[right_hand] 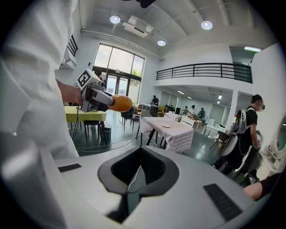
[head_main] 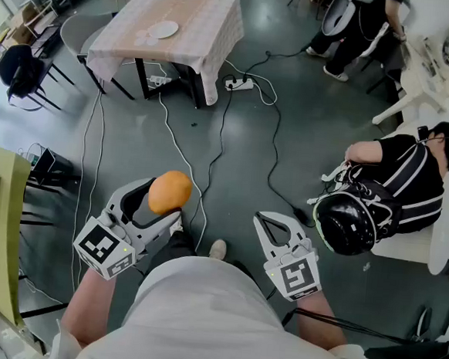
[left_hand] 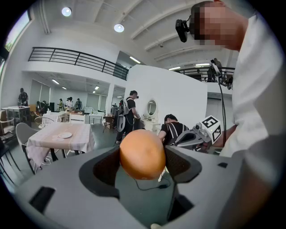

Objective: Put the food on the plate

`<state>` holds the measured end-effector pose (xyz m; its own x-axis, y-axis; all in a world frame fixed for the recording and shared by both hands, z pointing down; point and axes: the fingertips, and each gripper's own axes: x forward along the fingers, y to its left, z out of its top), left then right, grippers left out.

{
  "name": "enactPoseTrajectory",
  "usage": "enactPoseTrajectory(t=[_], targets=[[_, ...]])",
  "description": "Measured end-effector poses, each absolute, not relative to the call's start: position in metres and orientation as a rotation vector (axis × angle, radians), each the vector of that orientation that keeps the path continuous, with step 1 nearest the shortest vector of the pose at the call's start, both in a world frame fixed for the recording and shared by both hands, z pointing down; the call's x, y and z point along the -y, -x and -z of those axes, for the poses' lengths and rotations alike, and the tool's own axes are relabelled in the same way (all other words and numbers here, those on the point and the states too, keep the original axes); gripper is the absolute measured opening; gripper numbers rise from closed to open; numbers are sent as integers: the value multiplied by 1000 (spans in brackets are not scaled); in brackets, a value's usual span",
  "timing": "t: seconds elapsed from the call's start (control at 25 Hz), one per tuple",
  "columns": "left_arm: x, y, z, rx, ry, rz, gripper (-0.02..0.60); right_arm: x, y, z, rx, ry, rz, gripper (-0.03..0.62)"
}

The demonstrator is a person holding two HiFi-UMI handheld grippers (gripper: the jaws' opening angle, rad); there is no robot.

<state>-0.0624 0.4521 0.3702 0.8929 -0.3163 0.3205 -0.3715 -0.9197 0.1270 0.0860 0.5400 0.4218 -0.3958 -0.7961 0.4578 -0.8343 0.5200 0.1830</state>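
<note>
Desk [head_main: 199, 14] with plate [head_main: 163, 29] far ahead, my left jaws gripping the orange food [head_main: 169, 192], right jaws shut empty, so next I carry it over.

The round food [left_hand: 142, 152] was a smooth orange, a little paler toward its top. The left hand-held gripper [left_hand: 142, 167] and the right hand-held gripper [right_hand: 139, 169] were both light grey with black textured pads. Each bore a marker cube [head_main: 104, 249] printed in black-and-white squares. The desk [head_main: 198, 18] wore a pale pink-and-cream checked cloth under a white plate [head_main: 163, 29]. The floor [head_main: 330, 121] was glossy dark grey-green, crossed by a black cable [head_main: 274, 148].
</note>
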Motion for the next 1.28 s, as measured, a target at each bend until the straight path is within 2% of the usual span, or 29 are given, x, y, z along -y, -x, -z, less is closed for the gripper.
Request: enactPoseTrajectory(t=[0.36, 0.56, 0.6, 0.68, 0.88, 1.28], targets=[[-431, 66, -383, 571, -2844, -429, 328, -518, -89, -437, 2301, -1327, -145, 12], [-384, 62, -390, 525, -2854, -414, 328, -472, -89, -438, 2273, -1326, -129, 21], [-371, 61, -391, 514, -2856, -407, 328, -460, -89, -438, 2266, -1338, -133, 44], [-342, 59, -391, 482, -2863, -393, 328, -434, -86, -435, 2256, -1366, -149, 129], [-256, 63, -378, 436, -2902, -342, 328, -349, -71, -412, 2214, -1379, -100, 130], [-93, 115, -387, 522, -2921, -385, 328, -172, -10, -395, 2273, -1362, -43, 130]])
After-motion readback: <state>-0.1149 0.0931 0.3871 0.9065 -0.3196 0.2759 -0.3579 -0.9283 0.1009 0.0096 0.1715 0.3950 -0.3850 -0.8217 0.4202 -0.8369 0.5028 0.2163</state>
